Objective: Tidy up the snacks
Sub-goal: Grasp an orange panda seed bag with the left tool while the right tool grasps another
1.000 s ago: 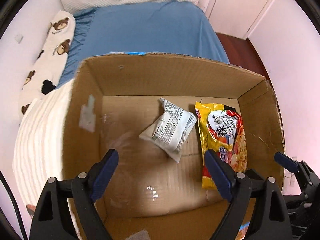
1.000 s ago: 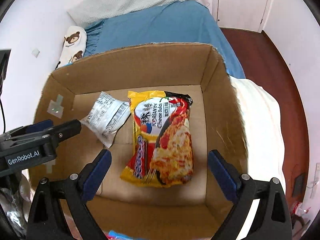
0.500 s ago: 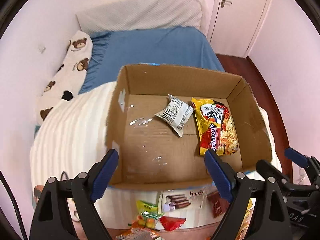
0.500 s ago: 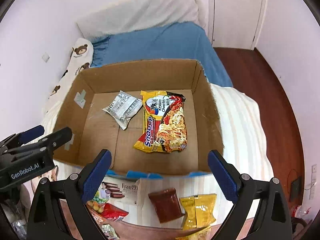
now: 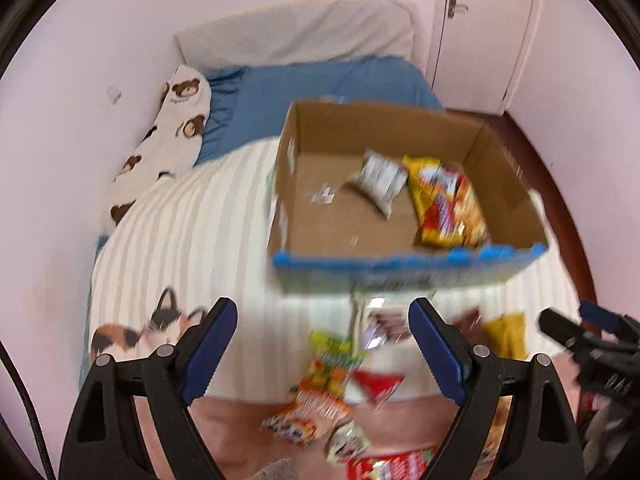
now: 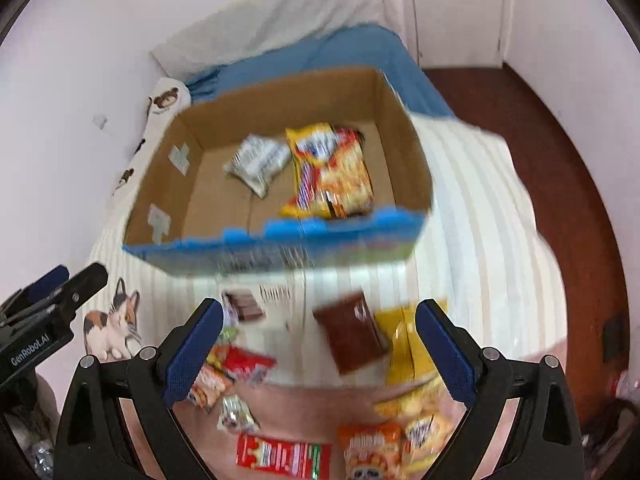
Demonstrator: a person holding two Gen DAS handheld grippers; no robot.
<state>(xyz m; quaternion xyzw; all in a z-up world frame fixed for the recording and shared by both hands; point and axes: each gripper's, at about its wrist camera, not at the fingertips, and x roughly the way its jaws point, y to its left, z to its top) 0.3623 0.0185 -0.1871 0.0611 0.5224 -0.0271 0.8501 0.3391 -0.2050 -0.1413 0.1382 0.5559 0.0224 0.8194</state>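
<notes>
Both claws gape apart with nothing between the jaws: left claw (image 5: pixel 322 350), right claw (image 6: pixel 318 350). Loose snack packets (image 6: pixel 352 334) lie on the bed (image 6: pixel 480 240) just before the cardboard box (image 6: pixel 208 128), which holds a noodle packet (image 6: pixel 332 172) and a silver packet (image 6: pixel 258 160).

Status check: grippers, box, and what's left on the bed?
Left gripper open, empty. Right gripper open, empty. Cardboard box holds noodle pack and silver packet. Loose snacks, brown packet among them, outside near wall. Nothing blocking.
</notes>
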